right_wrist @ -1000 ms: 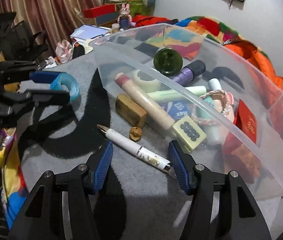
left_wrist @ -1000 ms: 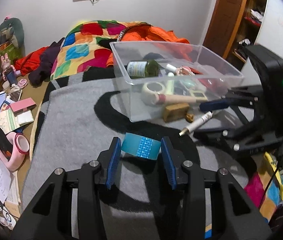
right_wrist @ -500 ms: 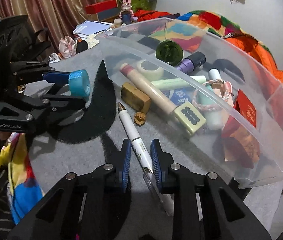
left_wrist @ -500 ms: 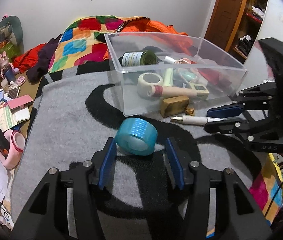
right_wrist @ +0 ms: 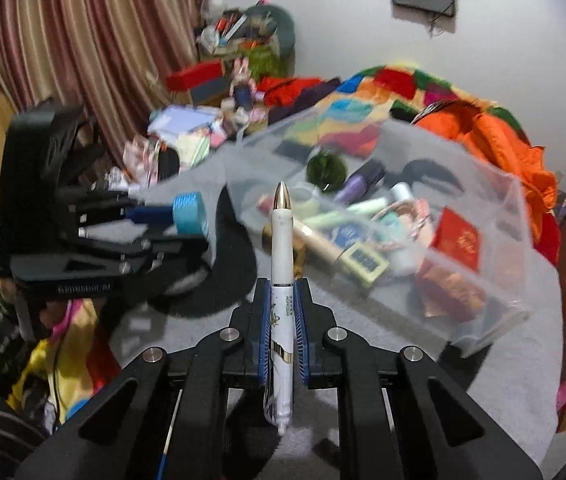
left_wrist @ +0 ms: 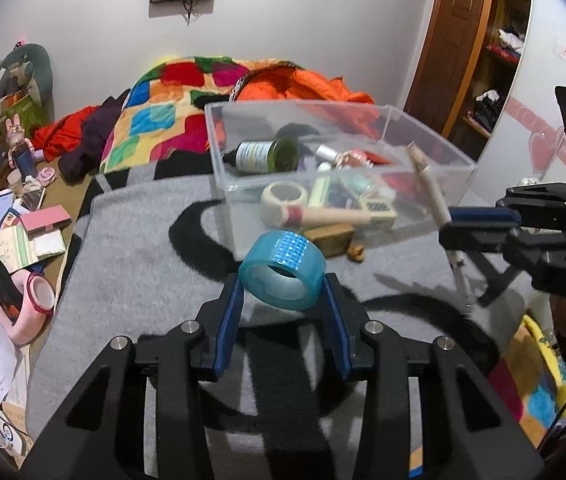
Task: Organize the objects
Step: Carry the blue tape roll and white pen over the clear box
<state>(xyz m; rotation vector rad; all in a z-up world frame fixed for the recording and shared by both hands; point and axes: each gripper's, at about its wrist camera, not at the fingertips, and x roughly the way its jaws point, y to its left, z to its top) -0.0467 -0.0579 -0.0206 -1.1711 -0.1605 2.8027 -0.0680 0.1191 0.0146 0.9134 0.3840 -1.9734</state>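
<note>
Since a second ago: right gripper point(right_wrist: 283, 312) has closed on the pen point(right_wrist: 282, 280), lifted, axis pointing at the bin point(right_wrist: 483, 208) ahead. Left gripper point(left_wrist: 283, 308) clamps the tape roll point(left_wrist: 283, 270); bin beyond.

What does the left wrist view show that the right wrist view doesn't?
Left wrist only: the wooden door, the pink tape dispenser beside the grey blanket.

Right wrist only: the striped curtain, the purple tube in the bin.

Both: left gripper shut on the blue tape, right gripper shut on the pen.
</note>
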